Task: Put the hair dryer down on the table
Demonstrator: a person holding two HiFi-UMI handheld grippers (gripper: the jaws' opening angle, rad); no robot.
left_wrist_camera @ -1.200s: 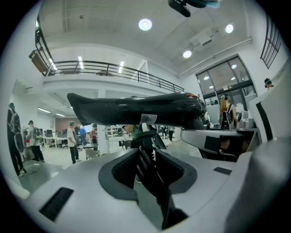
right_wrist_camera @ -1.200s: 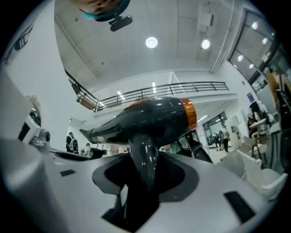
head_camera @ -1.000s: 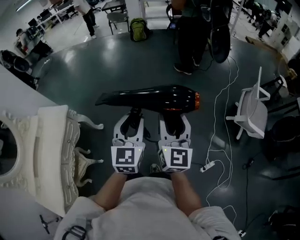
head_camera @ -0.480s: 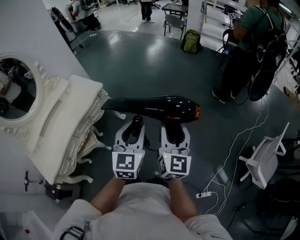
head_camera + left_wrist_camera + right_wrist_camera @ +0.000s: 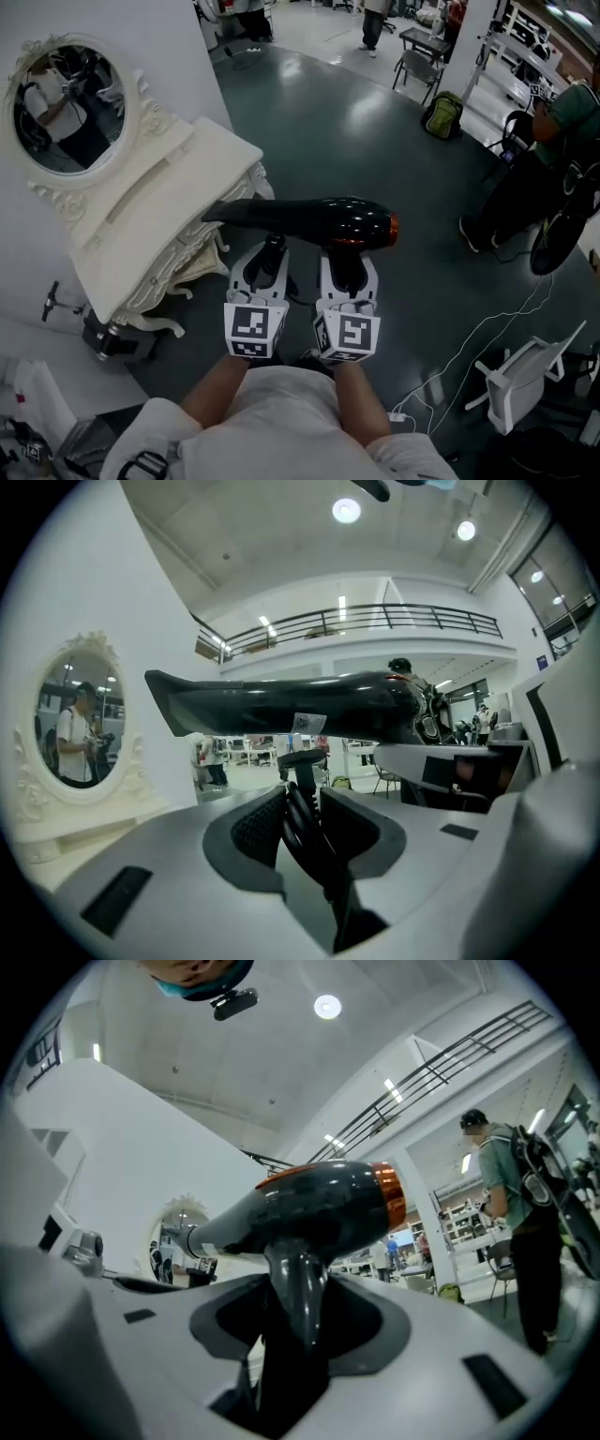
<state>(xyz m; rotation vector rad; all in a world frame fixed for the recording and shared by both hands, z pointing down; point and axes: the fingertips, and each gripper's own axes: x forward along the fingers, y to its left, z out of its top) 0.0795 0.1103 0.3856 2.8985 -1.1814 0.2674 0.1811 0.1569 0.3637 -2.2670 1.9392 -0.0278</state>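
Black hair dryer (image 5: 319, 217) level in mid-air, nozzle to 9 o'clock | right tongs (image 5: 349, 270) clenched on handle (image 5: 295, 1307) | left tongs (image 5: 266, 267) gripping coiled cord (image 5: 302, 822) | white desk (image 5: 159, 202) at 10 o'clock, near nozzle

In the head view, most of the hair dryer (image 5: 309, 217)'s handle is hidden inside the right tool (image 5: 349, 251), whose jaws clamp it. In the right gripper view the handle's lower end sinks out of sight between them. The cord (image 5: 302, 822), pinched in the left tool (image 5: 269, 247), drops away between the pads, and where it leads cannot be told. The label (image 5: 307, 723) under the dryer's barrel is too small to read. In the left gripper view the dryer's rear end is hard to separate from the dark figures behind it. Over the table (image 5: 178, 187), the figures in the mirror (image 5: 66, 98) are too small to make out. The bystander (image 5: 548, 150) at far right is cut off by the picture's edge.
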